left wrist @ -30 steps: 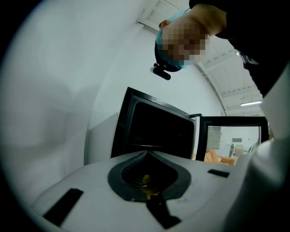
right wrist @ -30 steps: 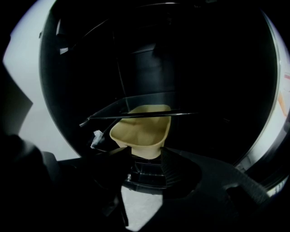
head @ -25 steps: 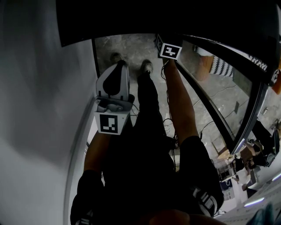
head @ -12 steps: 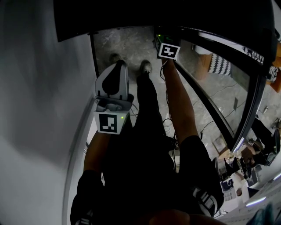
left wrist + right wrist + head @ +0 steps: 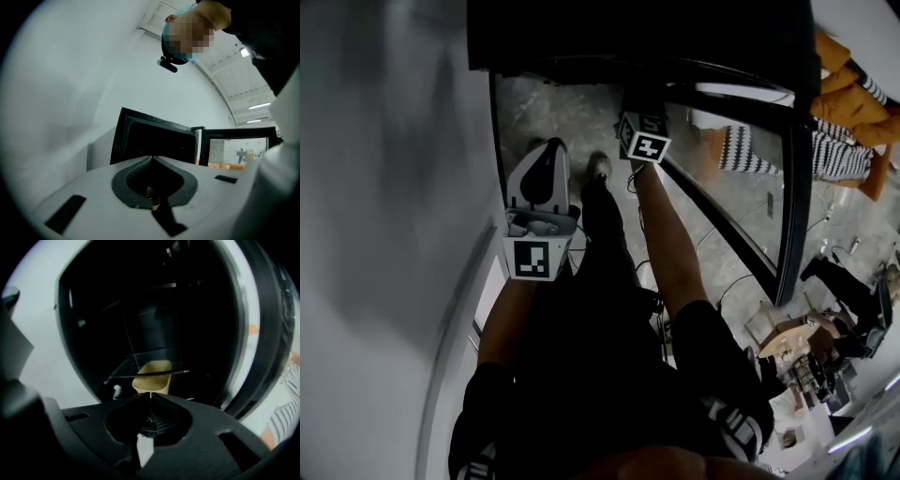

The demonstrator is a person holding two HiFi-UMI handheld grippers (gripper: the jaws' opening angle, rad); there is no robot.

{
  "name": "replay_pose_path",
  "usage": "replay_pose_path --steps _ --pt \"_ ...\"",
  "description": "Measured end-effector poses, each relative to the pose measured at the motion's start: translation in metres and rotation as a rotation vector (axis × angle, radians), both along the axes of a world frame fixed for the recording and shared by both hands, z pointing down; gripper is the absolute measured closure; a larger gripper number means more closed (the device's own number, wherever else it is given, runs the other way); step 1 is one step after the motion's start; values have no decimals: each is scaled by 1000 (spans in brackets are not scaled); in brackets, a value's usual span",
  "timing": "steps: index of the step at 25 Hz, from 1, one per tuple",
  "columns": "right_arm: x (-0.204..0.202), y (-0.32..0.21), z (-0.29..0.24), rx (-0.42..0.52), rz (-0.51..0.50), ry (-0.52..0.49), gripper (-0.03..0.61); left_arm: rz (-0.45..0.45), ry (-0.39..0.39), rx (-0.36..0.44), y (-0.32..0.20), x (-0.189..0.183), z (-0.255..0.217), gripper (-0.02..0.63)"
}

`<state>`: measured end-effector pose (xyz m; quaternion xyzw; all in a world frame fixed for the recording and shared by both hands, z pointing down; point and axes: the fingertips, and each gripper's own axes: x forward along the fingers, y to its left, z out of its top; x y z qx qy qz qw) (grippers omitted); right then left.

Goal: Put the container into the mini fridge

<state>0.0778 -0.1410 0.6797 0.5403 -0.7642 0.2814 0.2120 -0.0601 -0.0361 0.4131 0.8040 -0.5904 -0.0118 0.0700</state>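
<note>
A tan container (image 5: 152,376) sits inside the dark mini fridge (image 5: 140,310), under a glass shelf (image 5: 154,363). My right gripper (image 5: 150,395) points at it from just outside the opening. Its black jaws are shut together with nothing between them. In the head view only its marker cube (image 5: 643,142) shows, at the fridge's black top (image 5: 628,37). The fridge door (image 5: 792,169) stands open to the right. My left gripper (image 5: 551,145), white, hangs at the left over the floor, shut and empty; its jaws (image 5: 151,157) face the fridge (image 5: 154,140).
A white wall (image 5: 384,234) runs along the left. The person's legs and shoes (image 5: 600,167) stand before the fridge. An orange sofa (image 5: 848,70) and a striped cushion (image 5: 750,150) lie beyond the door. Cluttered items (image 5: 811,347) sit at the lower right.
The right gripper's marker cube has come a little back and left from the fridge top. The view has shifted, so more of the open door and room shows. The left gripper is still.
</note>
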Motion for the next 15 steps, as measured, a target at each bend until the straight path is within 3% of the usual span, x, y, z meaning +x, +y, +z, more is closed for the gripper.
replay_pose_path --steps 6,11,15 --pt "0 23 -75 44 7 -24 575 -12 -13 -25 17 0 -33 609" --pt "3 39 -148 101 20 -63 575 6 -34 -103 31 3 -54 609" --pt "7 59 -205 153 29 -94 577 -30 -54 -133 46 -8 -74 609"
